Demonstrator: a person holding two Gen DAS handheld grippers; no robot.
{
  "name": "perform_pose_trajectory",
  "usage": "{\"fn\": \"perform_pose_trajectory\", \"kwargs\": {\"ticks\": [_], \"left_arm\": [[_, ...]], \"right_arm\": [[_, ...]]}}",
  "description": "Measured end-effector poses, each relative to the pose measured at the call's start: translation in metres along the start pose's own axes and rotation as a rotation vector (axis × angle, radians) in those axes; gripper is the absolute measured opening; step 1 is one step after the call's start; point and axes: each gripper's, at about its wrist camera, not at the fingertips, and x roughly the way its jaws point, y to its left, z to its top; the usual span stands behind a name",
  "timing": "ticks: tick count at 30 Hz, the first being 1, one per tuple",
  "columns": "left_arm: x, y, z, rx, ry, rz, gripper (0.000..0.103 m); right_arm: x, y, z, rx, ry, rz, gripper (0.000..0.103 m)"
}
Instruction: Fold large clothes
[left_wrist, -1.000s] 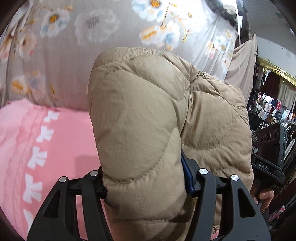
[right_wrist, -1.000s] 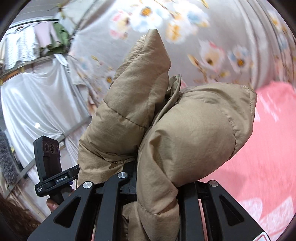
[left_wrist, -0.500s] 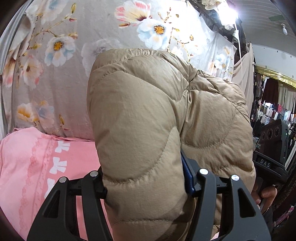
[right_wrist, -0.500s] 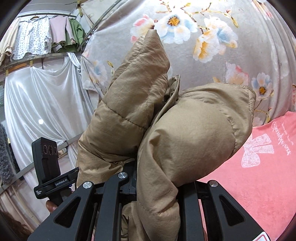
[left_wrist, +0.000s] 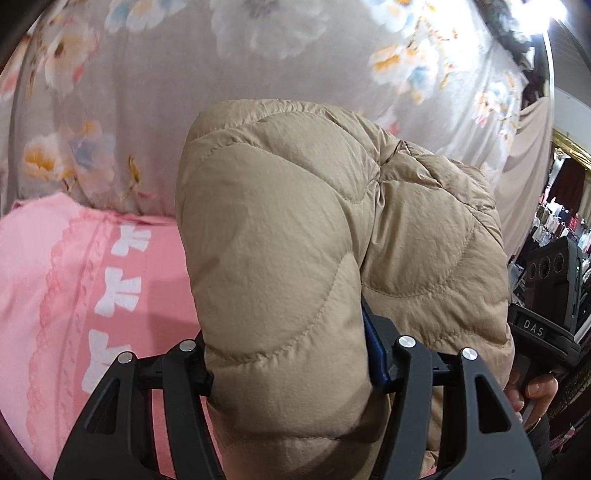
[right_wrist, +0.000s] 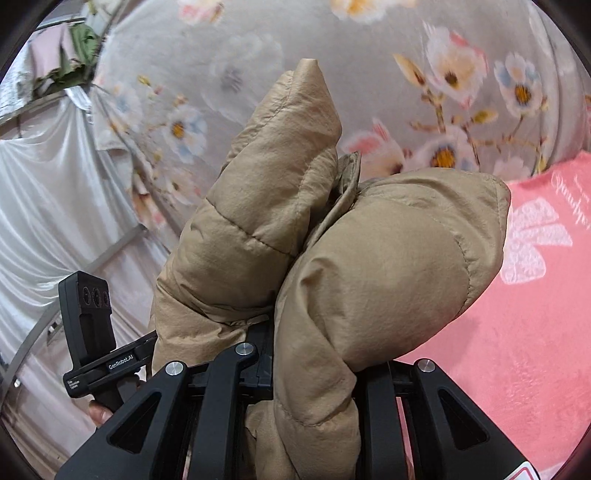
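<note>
The left gripper (left_wrist: 286, 373) is clamped on a thick, puffy fold of the tan jacket (left_wrist: 280, 236). Its jaws are set fairly wide apart, because the padded cloth between them is fat and does not squash flat. A bit of blue pad (left_wrist: 373, 354) is seen pressed into the right side of the bunch. The right gripper (right_wrist: 314, 384) is clamped too, on a thinner bunch of the same jacket (right_wrist: 376, 266), so its jaws are seen much closer together.

The jacket is held up in the air by both grippers, above the pink blanket (left_wrist: 55, 295). It is not laid on the blanket. In the right wrist view two puffy lumps are seen sticking up past the jaws, one tall and pointed, one round. Two grips are likely used because the jacket is big and floppy; with one grip, most of it would hang and drag.

Behind it a grey flowered cloth (left_wrist: 147, 92) is hung like a wall. White cloth is draped at the left of the right wrist view. A person's fingers (left_wrist: 535, 391) are seen on the other tool's handle.

The jacket is probably being carried to the blanket, where a flat, soft place is given for folding. How much folding is done cannot be told, since most of the jacket is hidden below the grippers.
</note>
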Motion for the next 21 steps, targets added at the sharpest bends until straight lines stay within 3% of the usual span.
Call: {"fn": "perform_pose_trajectory", "kwargs": {"ticks": [9,18,21], "left_arm": [[0.089,0.062,-0.027,-0.075,0.113,0.035,0.057],[0.143,0.114,-0.062,-0.120,0.172,0.101,0.062],[0.148,0.135,-0.073,-0.177,0.156,0.081,0.066]], "right_arm": [[0.088,-0.048,-0.024,0.065,0.102,-0.048,0.017],[0.156,-0.084,-0.056,0.102,0.191,-0.076,0.018],[0.170,-0.093,-0.062,0.113,0.195,-0.074,0.020]]}}
